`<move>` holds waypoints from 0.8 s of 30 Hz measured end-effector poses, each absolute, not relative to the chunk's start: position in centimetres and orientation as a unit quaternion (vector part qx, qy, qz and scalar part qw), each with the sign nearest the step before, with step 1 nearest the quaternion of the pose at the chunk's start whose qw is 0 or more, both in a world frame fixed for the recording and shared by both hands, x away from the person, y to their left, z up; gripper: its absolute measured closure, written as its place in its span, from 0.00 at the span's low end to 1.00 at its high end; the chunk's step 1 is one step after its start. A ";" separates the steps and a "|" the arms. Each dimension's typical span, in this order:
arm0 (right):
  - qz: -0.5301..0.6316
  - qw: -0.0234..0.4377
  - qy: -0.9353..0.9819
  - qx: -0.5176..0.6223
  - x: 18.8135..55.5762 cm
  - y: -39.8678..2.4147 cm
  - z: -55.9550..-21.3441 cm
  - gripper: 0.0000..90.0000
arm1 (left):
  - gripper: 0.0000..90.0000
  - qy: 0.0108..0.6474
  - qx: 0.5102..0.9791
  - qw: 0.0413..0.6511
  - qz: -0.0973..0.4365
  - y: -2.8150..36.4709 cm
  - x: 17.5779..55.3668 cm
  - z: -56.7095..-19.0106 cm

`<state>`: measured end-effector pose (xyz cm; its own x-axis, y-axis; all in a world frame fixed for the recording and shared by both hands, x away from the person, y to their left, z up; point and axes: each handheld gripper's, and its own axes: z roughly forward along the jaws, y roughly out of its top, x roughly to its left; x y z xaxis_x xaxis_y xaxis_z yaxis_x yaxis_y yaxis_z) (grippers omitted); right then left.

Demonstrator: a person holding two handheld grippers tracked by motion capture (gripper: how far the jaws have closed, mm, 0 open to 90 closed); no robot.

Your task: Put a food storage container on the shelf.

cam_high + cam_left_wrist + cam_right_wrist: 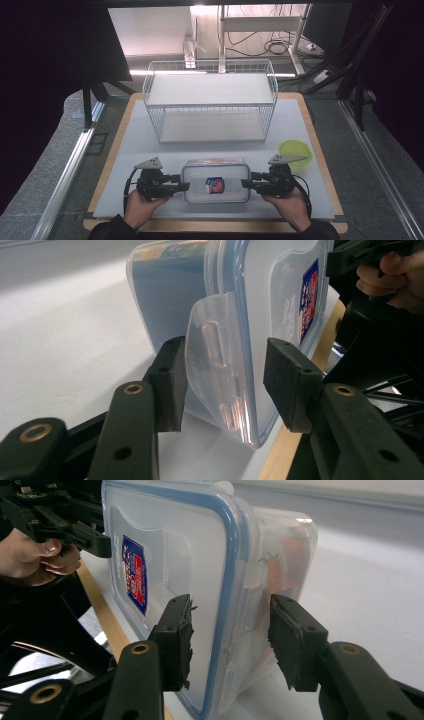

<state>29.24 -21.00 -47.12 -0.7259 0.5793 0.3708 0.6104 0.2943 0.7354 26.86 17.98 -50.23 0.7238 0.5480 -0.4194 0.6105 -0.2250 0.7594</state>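
Clear plastic container (216, 181) with blue-rimmed lid sits flat on the white tabletop (125, 150), at the near edge, in front of the wire basket (210, 100). Red-and-blue label on the lid top, roughly centred.

Left tool (186, 186) at the container's left short end, held by the person's left hand (142, 205), pointing inward at the container. In the left gripper view the left tool (225, 385) straddles the container's end: the clear lid latch flap (217, 360) lies between the two black pads. One pad touches or nearly touches the flap on the underside of the box; the other pad stands just off the lid face, small gap visible. Medium-narrow spread, not clamped as far as can be seen.

Right tool (245, 183) at the container's right short end, held by the right hand (290, 205), mirroring the left one. In the right gripper view the right tool (230, 630) brackets the lid rim and end wall of the container (200, 580); one pad is right at the lid face, the other sits just off the box side with a sliver of gap. Contact cannot be confirmed. Medium-narrow spread as well.

Orange content shows through the container wall in the right gripper view.

Green bowl (295, 150) on the tabletop just right of the container, behind the right tool. Wire basket stands well behind the container, open side toward the person, nothing inside.
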 end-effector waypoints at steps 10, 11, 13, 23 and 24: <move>-0.483 0.007 -0.796 -0.364 29.4 -20.8 -46.4 0.59 | 0.59 0.369 0.777 0.509 -0.017 18.2 27.1 -49.0; -0.483 0.007 -0.796 -0.364 29.4 -20.8 -46.4 0.59 | 0.59 0.368 0.778 0.510 -0.014 18.3 27.2 -48.8; -0.490 0.003 -0.793 -0.362 29.6 -20.9 -46.1 0.59 | 0.59 0.364 0.778 0.511 -0.010 18.3 27.3 -48.4; -0.512 -0.001 -0.781 -0.359 30.6 -21.1 -44.4 0.60 | 0.59 0.357 0.778 0.516 0.012 18.1 28.1 -46.4; -0.513 -0.004 -0.781 -0.355 30.8 -21.1 -44.1 0.60 | 0.59 0.357 0.778 0.516 0.014 18.1 28.2 -46.2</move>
<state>30.76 -21.12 -44.08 -0.7474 0.5596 0.3580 0.5511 0.2213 0.8046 28.23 18.12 -46.15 0.7452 0.5693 -0.3472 0.5413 -0.2123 0.8136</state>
